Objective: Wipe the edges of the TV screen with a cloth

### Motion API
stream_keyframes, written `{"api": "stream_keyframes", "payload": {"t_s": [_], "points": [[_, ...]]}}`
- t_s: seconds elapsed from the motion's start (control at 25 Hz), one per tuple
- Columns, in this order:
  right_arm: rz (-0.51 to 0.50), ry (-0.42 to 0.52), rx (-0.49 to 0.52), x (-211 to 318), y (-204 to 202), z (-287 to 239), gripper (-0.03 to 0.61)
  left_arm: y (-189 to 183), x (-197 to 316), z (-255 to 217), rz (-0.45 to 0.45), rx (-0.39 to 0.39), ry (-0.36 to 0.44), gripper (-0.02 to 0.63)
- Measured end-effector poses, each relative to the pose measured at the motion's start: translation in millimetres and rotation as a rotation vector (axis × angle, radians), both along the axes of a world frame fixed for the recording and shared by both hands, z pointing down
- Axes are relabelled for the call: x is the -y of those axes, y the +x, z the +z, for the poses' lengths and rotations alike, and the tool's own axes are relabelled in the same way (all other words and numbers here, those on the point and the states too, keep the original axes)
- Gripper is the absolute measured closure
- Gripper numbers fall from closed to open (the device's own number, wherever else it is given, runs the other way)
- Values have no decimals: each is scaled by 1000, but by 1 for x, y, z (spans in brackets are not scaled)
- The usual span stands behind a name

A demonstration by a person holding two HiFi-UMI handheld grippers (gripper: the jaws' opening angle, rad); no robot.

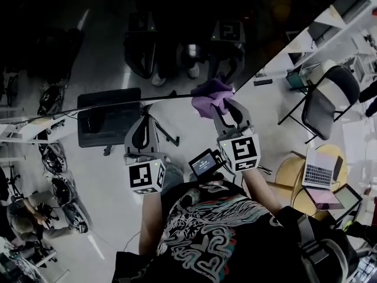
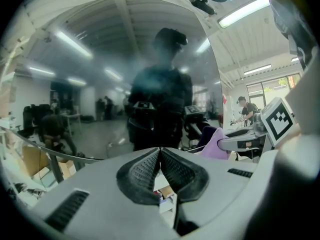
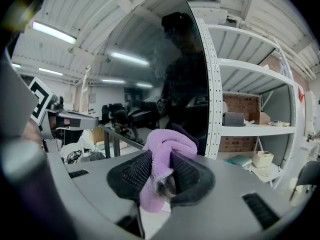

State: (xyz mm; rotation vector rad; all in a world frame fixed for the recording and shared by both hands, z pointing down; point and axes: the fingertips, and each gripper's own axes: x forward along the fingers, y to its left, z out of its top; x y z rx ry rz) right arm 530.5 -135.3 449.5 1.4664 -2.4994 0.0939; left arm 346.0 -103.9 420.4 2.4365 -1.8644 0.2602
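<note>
At the TV screen's [image 1: 177, 40] right edge, right gripper [image 1: 225, 106] clamps the purple cloth [image 1: 211, 94]; cloth-to-glass contact unclear. Left gripper [image 2: 160, 156] jaws pressed together, empty. Screen top cut off.

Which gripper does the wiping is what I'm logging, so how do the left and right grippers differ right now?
The left gripper has its jaws shut together on nothing; the right gripper has its jaws clamped on a purple cloth. In the head view, the right gripper reaches the cloth up to the corner edge of the TV screen, while the left gripper sits slightly further back. Both are grey and face the dark screen.
</note>
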Motion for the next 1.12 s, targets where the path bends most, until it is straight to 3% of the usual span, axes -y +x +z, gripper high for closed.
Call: {"api": "stream_keyframes", "payload": {"t_s": [1.12], "points": [[-45, -5, 14, -1, -16, 0, 446, -12, -9, 0, -54, 1, -2, 594]]}}
